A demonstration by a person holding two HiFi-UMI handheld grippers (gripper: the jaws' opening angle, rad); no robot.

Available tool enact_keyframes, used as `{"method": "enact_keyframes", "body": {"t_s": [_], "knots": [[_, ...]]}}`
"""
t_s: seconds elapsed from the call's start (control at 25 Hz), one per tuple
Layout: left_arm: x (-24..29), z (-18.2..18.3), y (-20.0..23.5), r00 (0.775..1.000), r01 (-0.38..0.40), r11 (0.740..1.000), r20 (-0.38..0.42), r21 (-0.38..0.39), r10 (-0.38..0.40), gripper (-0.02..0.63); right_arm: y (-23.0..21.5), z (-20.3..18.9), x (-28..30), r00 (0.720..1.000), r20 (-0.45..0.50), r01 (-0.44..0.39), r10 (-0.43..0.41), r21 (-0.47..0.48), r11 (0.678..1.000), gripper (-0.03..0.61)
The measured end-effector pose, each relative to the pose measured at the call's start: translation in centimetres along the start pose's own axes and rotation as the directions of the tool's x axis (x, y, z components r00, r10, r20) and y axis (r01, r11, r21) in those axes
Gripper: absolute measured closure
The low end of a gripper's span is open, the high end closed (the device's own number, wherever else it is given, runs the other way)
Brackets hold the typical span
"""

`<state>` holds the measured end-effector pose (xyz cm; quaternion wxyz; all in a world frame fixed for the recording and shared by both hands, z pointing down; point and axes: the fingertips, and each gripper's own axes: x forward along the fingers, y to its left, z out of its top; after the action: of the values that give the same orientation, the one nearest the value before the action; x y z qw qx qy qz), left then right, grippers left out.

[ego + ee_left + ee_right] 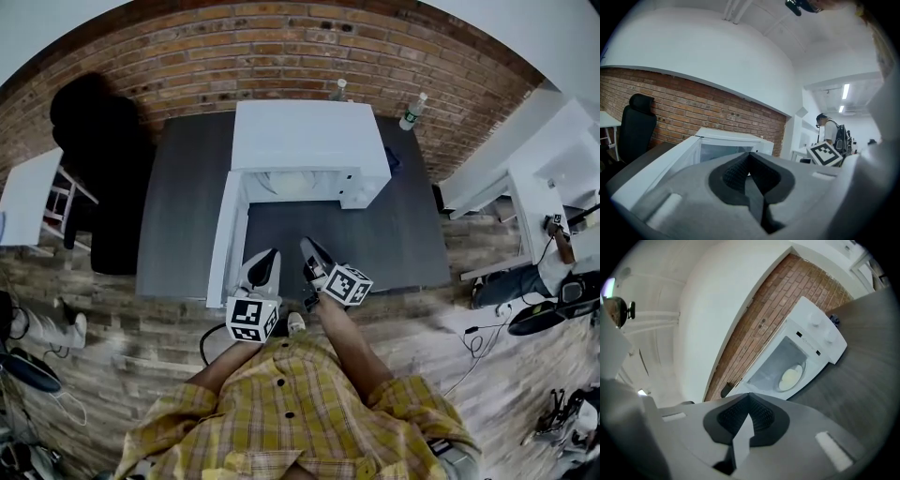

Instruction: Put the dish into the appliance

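Observation:
A white microwave (309,141) stands on the dark grey table (187,206), its door (225,234) swung open to the left. In the right gripper view a pale round dish (791,377) lies inside the microwave (813,341) cavity. Both grippers hover over the table's near edge, well short of the opening. My left gripper (267,255) is shut and holds nothing; in its own view the left gripper (751,157) points at the microwave (731,145). My right gripper (307,246) is beside it, and its own view shows the right gripper (749,399) shut and empty.
A black office chair (98,141) stands left of the table by the brick wall. Two bottles (412,111) (338,90) sit at the table's far edge. White desks (534,187) flank the right, a white table (28,192) the left. A person with a backpack (832,136) stands far right.

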<state>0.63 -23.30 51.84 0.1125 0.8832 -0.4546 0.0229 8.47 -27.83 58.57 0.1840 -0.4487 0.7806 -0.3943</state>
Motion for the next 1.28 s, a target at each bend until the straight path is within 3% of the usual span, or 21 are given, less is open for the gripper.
{"method": "enact_keyframes", "body": {"t_s": [0.12,0.36,0.6,0.84,1.16,1.28], "knots": [[-0.3,-0.2,-0.1,1.000,0.001,1.000,-0.001,-0.003,-0.001,0.617,0.8,0.2,-0.8,1.000,-0.002,0.009,-0.010,-0.101,0.995,0.578],[-0.4,-0.5,-0.2,1.000,0.006,1.000,-0.004,-0.004,-0.006,0.617,2.6,0.1,-2.1,1.000,0.009,0.004,-0.002,-0.171,0.985,0.578],[-0.5,-0.8,-0.6,1.000,0.017,1.000,-0.006,-0.002,-0.017,0.617,4.3,-0.1,-3.0,1.000,-0.003,0.009,-0.011,-0.350,0.937,0.578],[-0.4,-1.1,-1.1,1.000,0.026,1.000,-0.008,-0.008,-0.026,0.617,5.4,0.1,-3.8,1.000,0.002,0.003,-0.002,-0.408,0.913,0.578],[-0.4,-1.2,-1.6,1.000,0.029,1.000,-0.011,-0.006,-0.029,0.617,7.6,0.3,-4.7,1.000,0.006,0.015,-0.014,-0.600,0.800,0.577],[-0.4,-1.2,-1.7,1.000,0.027,1.000,-0.011,-0.002,-0.027,0.617,7.5,0.3,-4.8,1.000,0.005,0.024,-0.027,-0.631,0.775,0.577]]}}
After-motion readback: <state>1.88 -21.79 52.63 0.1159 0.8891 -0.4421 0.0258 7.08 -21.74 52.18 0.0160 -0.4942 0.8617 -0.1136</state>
